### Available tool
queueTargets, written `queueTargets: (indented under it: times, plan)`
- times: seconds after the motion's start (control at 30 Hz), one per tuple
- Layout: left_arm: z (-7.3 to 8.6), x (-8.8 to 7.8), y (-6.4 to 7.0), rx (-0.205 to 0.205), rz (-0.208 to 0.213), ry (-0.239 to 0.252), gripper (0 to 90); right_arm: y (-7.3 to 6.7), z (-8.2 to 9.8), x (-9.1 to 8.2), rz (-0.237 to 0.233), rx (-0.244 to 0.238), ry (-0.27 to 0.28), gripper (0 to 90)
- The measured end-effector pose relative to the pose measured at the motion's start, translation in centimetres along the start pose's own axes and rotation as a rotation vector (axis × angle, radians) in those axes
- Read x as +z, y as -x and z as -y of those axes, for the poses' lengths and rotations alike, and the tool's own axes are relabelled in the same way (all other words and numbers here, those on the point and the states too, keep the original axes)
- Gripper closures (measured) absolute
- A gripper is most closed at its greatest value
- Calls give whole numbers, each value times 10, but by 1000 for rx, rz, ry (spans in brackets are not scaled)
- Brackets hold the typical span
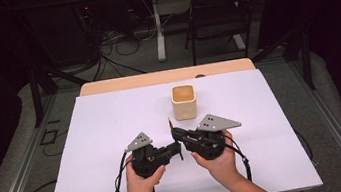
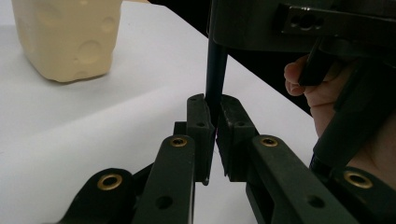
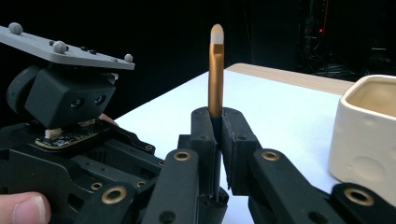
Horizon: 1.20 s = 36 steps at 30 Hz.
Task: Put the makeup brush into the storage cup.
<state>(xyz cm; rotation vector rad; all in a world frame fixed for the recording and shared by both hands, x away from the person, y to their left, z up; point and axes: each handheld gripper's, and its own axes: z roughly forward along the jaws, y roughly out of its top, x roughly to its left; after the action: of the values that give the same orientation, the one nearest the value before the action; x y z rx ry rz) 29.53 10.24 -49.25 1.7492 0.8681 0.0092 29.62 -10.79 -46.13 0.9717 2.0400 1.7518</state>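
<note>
Currently, both grippers clamp one slim pen just in front of the cream square cup (image 1: 184, 102), which stands on the white table sheet (image 1: 103, 135). The right gripper (image 3: 215, 122) pinches the pen (image 3: 215, 70) at its lower end, so the gold barrel and pale tip rise upright from the jaws. The left gripper (image 2: 214, 119) is closed on the dark shaft of the same pen. No brand, label or lettering is legible on cup, pen or grippers.
</note>
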Motion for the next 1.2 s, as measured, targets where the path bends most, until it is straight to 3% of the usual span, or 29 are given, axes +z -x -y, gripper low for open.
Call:
queueTargets:
  times: [0.53,0.73,1.2]
  plan:
    - [0,-1,0,15,-4,-2,839,1,0,0,-14,17,3,831]
    - [0,-2,-1,25,-25,-5,840,4,-1,-1,-23,35,5,781]
    - [3,-4,1,109,-108,-24,840,5,0,0,-36,35,-10,752]
